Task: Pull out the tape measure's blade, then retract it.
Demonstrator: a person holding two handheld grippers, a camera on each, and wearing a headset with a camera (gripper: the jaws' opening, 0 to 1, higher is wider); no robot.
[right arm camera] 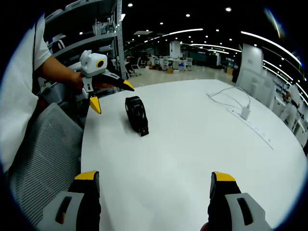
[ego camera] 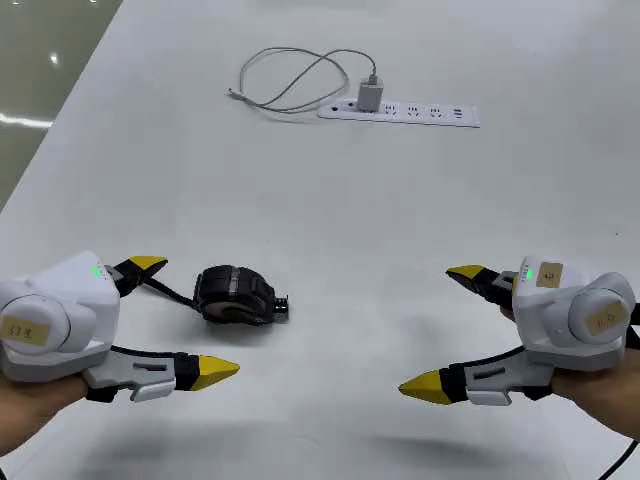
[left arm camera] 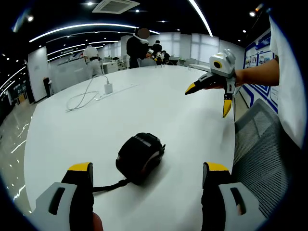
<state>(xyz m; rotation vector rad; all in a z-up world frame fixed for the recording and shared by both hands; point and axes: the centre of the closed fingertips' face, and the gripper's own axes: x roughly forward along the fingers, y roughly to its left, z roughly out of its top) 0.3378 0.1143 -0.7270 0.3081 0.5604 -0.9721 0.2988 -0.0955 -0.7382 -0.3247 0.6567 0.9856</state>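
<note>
While your left gripper [ego camera: 188, 316] gapes wide and empty, tape measure [ego camera: 236, 295] lies at its 12 o'clock | right gripper [ego camera: 437, 328] at 3 o'clock: wide open, empty.

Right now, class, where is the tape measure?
In the head view the tape measure lies on the white table at lower left, just ahead of the open left gripper, well apart from the right gripper.

The left tongs [right arm camera: 113, 99] and right tongs [ego camera: 426, 328]: white shells [ego camera: 60, 300], grey jaws, yellow tips [ego camera: 215, 370], tan stickers [ego camera: 27, 328], green lights [ego camera: 97, 270]. White short sleeve [right arm camera: 21, 77] at nine o'clock.
</note>
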